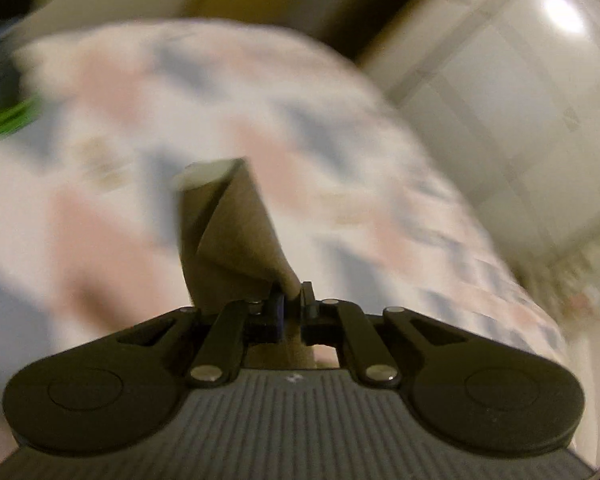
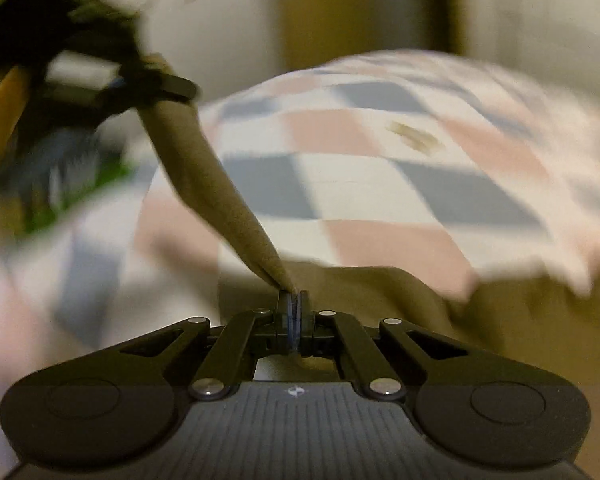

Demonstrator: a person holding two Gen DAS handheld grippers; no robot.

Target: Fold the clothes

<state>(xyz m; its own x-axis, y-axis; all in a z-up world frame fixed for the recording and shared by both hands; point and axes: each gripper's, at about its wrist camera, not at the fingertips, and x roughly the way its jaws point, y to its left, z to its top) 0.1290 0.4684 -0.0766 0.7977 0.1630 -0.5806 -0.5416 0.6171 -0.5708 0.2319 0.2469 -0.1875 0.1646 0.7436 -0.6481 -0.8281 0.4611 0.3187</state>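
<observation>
Right wrist view: our right gripper (image 2: 294, 300) and left gripper (image 2: 156, 84) pinched the olive-brown garment (image 2: 220, 200) taut over the checkered bedspread (image 2: 380, 160); folding looked barely started.

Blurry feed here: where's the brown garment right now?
The brown garment is stretched between both tongs, left tongs and right tongs, above the checkered bedspread.

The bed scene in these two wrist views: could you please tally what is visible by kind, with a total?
Tools: 2, the left tool and the right tool, each shut on the garment
Brown garments: 1, the brown garment stretched between them
Checked bedspreads: 1, the bedspread in pink, blue and white
Total: 4
The blurred green and dark items at the left edge are not counted.
</observation>
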